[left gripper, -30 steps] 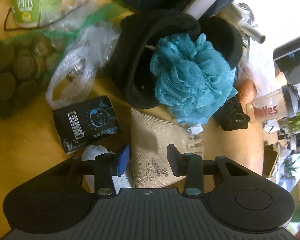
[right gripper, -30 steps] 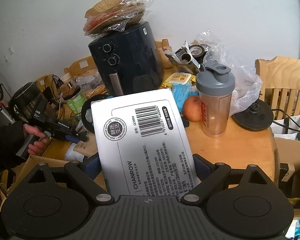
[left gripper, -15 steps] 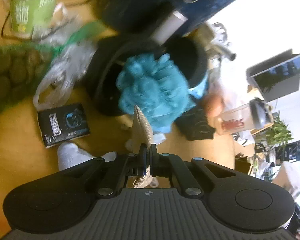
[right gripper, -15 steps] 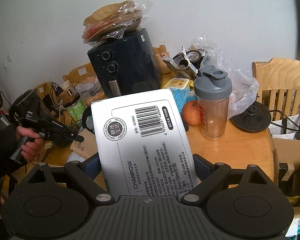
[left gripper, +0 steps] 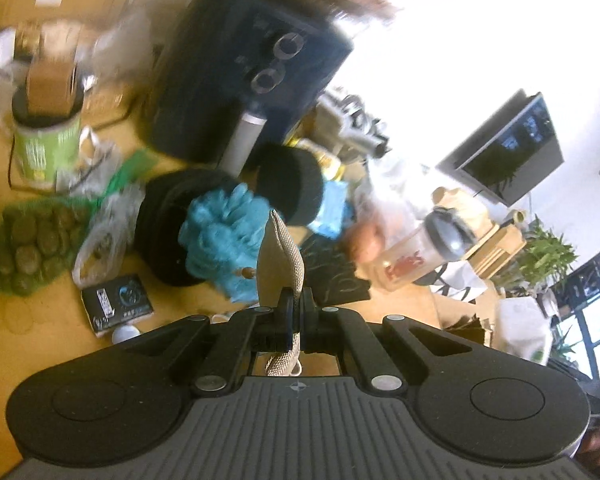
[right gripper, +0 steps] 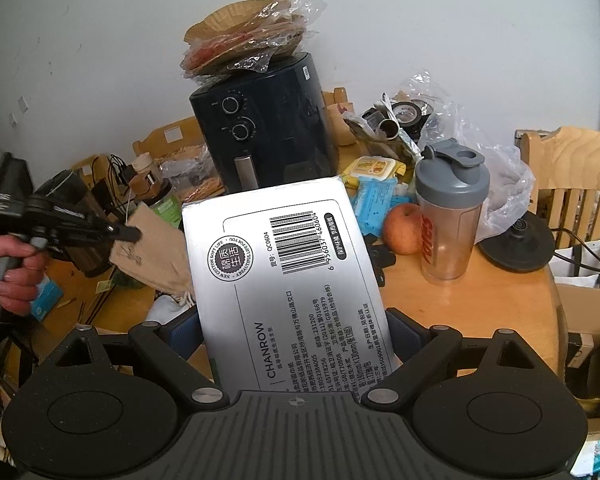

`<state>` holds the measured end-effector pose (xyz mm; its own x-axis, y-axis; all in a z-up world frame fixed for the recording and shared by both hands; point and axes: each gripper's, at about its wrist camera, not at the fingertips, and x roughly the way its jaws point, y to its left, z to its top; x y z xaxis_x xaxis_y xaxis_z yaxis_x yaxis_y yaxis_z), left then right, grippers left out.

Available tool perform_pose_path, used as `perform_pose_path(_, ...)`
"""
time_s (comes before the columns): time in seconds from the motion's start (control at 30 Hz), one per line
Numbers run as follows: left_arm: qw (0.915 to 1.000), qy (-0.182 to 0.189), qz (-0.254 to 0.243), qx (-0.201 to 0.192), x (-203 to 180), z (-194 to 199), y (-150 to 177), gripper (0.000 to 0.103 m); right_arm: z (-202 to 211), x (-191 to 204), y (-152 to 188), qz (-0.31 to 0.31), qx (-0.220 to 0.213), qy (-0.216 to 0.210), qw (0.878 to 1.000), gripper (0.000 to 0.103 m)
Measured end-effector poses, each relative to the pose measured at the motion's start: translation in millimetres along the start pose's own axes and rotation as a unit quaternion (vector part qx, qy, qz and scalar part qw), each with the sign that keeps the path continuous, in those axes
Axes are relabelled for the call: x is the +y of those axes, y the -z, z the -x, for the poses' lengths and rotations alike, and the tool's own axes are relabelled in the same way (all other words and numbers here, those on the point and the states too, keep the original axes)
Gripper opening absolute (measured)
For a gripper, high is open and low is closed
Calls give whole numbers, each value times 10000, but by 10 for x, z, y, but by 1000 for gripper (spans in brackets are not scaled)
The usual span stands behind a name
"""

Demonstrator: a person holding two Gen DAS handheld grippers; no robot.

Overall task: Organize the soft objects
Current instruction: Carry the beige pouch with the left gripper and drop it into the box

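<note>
Tan burlap pouch (left gripper: 281,256); teal bath pouf (left gripper: 220,236); navy air fryer (right gripper: 268,128).

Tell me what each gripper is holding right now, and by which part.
The left gripper pinches the burlap pouch at one edge, so it hangs clear of the table. The right gripper clamps the white tissue pack across its near end.

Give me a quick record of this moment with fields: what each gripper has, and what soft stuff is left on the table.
left gripper: shut on burlap pouch, lifted clear of the table
right gripper: shut on white tissue pack, held up
soft items on table: blue bath pouf against black hat; white sock
</note>
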<state>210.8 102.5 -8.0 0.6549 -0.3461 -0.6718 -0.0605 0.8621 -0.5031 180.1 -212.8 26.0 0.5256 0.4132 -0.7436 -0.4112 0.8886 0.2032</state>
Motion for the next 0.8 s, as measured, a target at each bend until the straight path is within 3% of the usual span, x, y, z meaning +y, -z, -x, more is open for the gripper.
perform_pose_path(0.2,9986,-84,-373,-360,-318,325,79,3,8,223,-78,38,333,290,9990,93)
perform_pose_path(0.47,9944,-159,-770,-703,-682,761,264,3,35,430,-59,-381,642,177,9971,93)
perform_pose_path(0.8,9943,-340,-917,-424,-881,1020,619,3,21,592,52,-370,789,-25,9962,93)
